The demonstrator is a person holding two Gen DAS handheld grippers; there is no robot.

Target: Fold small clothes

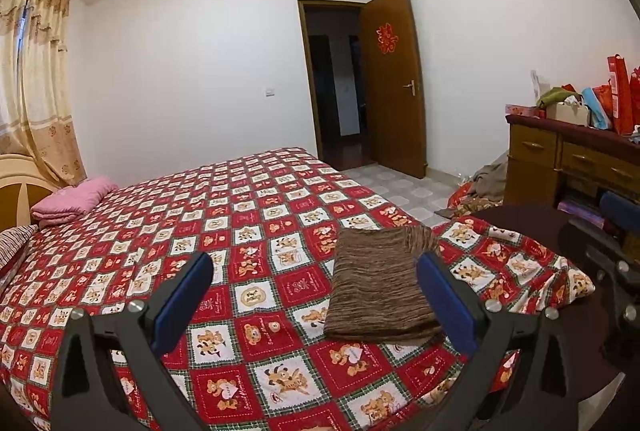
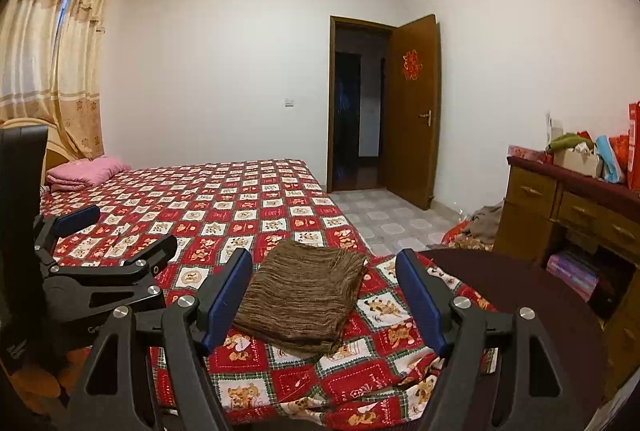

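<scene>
Brown striped garment (image 2: 302,295) lies folded flat on the bed (image 2: 224,199) near its foot corner; left tongs (image 1: 316,291) and right tongs (image 2: 324,301) both spread wide, holding nothing, raised above the cloth. Judgement: fold looks near done; if another fold is wanted, pinch both near corners together, lift low, lay edge on edge; avoid snagging the bedsheet.

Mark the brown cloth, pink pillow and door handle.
brown cloth (image 2: 300,295), right wrist view, middle of the folded top face
pink pillow (image 1: 74,199), left wrist view, middle of its top
door handle (image 2: 425,116), right wrist view, the lever
</scene>
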